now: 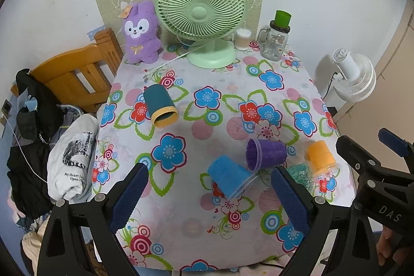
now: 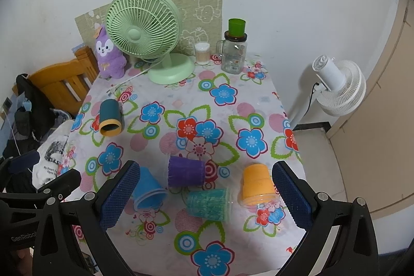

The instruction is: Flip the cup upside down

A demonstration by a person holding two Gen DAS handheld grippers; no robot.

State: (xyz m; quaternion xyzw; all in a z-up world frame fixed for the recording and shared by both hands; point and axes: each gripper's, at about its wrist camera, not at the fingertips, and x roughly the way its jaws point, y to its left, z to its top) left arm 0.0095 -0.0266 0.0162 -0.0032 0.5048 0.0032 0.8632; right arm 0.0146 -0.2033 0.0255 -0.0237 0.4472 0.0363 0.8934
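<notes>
Several cups lie on the flowered tablecloth (image 1: pixel 201 105). A dark teal cup with a yellow rim (image 1: pixel 159 105) lies on its side at the left, also in the right wrist view (image 2: pixel 110 119). A blue cup (image 1: pixel 229 176) (image 2: pixel 148 189), a purple cup (image 1: pixel 266 153) (image 2: pixel 185 171) and a green cup (image 2: pixel 209 203) lie on their sides near the front. An orange cup (image 1: pixel 320 155) (image 2: pixel 257 185) stands mouth down at the right. My left gripper (image 1: pixel 209 195) and my right gripper (image 2: pixel 204 201) are open, empty and above the front of the table.
A green desk fan (image 1: pixel 201 14), a purple plush rabbit (image 1: pixel 141 32), a cotton swab jar (image 1: pixel 243 39) and a glass mug jar with a green cap (image 1: pixel 275 39) stand at the back. A wooden chair with clothes (image 1: pixel 77 76) is left. A white fan (image 2: pixel 336 84) stands right.
</notes>
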